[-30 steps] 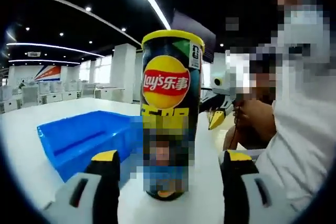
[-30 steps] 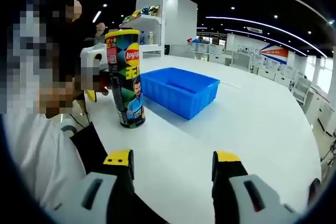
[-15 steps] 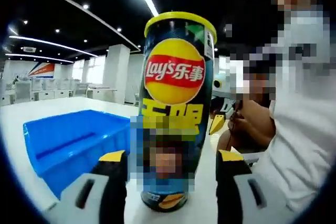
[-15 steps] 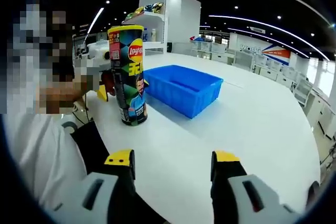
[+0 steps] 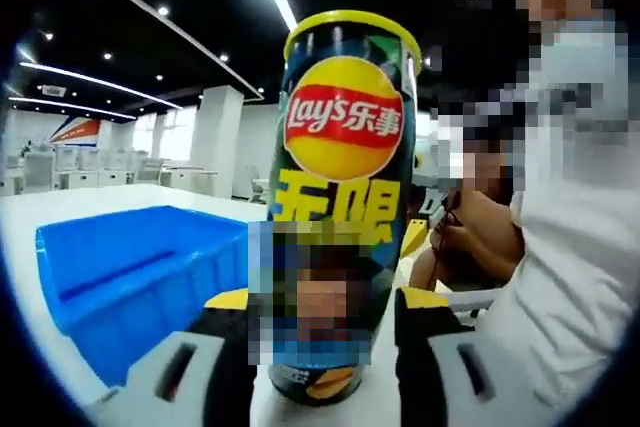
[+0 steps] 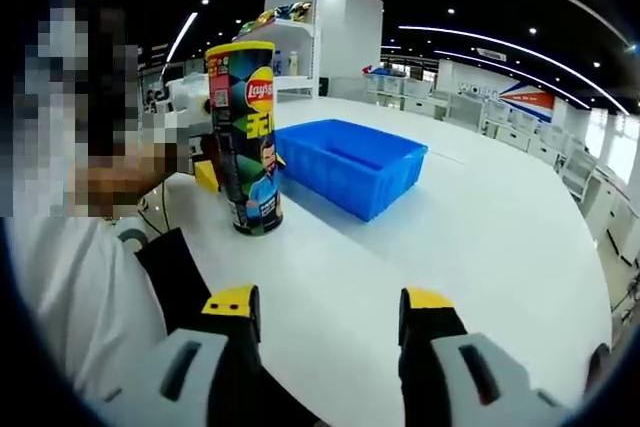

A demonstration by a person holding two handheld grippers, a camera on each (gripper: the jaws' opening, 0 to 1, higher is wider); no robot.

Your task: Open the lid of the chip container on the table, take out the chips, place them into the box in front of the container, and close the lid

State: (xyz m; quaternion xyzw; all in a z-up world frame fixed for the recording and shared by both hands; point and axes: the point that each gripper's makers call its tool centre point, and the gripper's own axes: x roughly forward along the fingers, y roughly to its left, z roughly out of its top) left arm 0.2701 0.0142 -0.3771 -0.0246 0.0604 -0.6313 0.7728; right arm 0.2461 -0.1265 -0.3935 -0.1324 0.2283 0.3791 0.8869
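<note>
The chip can (image 5: 340, 177) stands upright on the white table, dark with a red and yellow logo and a yellow lid (image 5: 350, 22) on top. My left gripper (image 5: 325, 312) has its jaws against both sides of the can's lower part, shut on it. The blue box (image 5: 130, 267) sits just left of the can, with nothing showing inside. In the right gripper view the can (image 6: 248, 137) stands at the near left of the table, the blue box (image 6: 350, 162) to its right. My right gripper (image 6: 330, 312) hovers open over bare table, well short of the can.
A person in a white sleeve (image 5: 570, 247) is close on the right of the can, with a hand (image 5: 480, 232) behind it. The white table (image 6: 480, 247) spreads wide to the right of the box. Shelves (image 6: 285, 42) and desks stand far behind.
The left gripper has come in on the can and its jaws have narrowed from wide apart to touching the can's sides. The right gripper has stayed nearly where it was, open.
</note>
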